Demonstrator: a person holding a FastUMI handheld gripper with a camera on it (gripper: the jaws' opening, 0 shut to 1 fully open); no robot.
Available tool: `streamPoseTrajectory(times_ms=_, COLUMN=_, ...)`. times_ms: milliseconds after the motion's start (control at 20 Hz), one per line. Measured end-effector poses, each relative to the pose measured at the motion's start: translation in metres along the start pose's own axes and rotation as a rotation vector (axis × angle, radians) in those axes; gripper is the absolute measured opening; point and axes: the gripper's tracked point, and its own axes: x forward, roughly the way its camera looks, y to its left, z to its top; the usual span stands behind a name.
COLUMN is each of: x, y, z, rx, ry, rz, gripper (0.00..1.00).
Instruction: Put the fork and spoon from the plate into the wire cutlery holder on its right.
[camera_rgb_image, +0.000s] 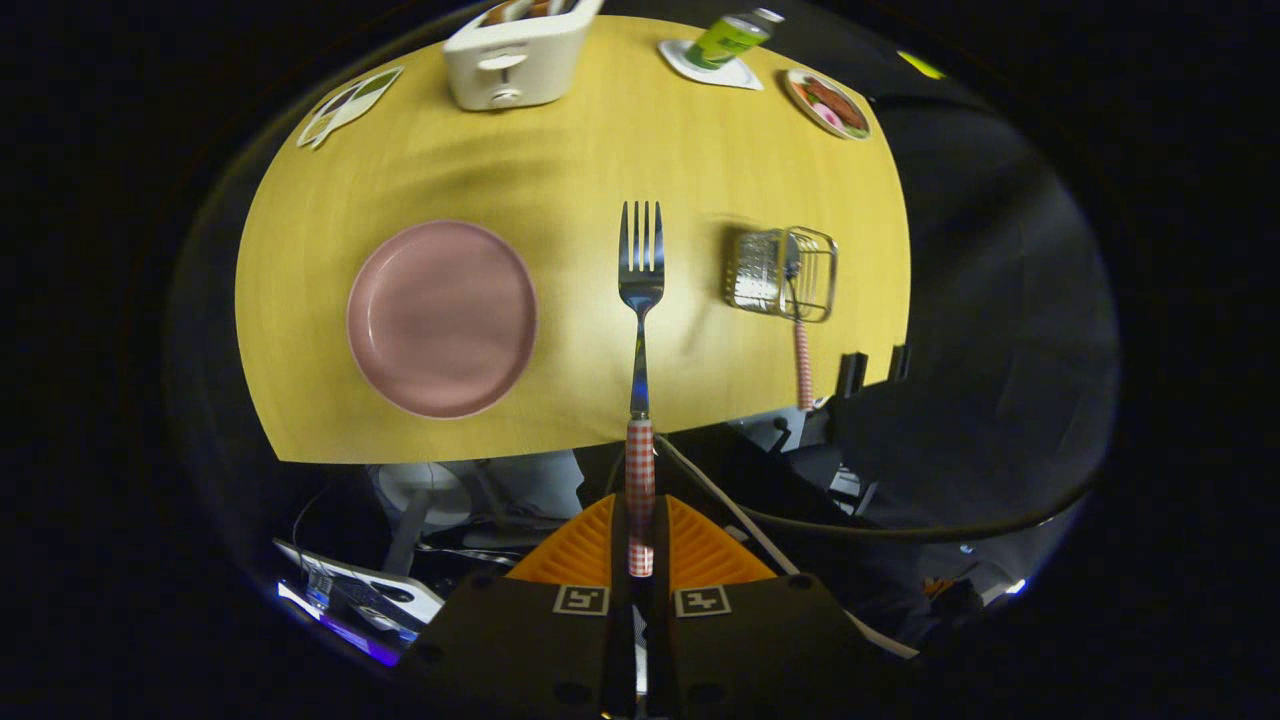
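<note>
Fork (640, 300) pinched by its checked handle between the fingers (640, 545), tines pointing ahead, lifted above the worktop (600, 160) between the bare pink plate (440, 318) and the wire cutlery holder (783, 272) near the right edge. Spoon (801, 360) already stands in the holder, handle leaning out. Judged: fork gripped by the handle end so the tines go in first.

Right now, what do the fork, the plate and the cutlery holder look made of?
Fork, clamped between the fingers: shiny metal head, with a checked, likely plastic handle. Plate: pink, smooth, softly glossy, ceramic or plastic. Cutlery holder: thin bright metal wire, see-through sides.
</note>
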Motion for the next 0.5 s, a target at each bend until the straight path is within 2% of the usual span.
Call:
streamPoseTrajectory(times_ms=200, x=-0.003, y=-0.051, z=0.007, rx=0.132, ry=0.126, rz=0.062, gripper=0.09)
streamPoseTrajectory(times_ms=500, x=0.027, y=-0.091, z=0.036, rx=0.263, ry=0.320, rz=0.191, gripper=0.09)
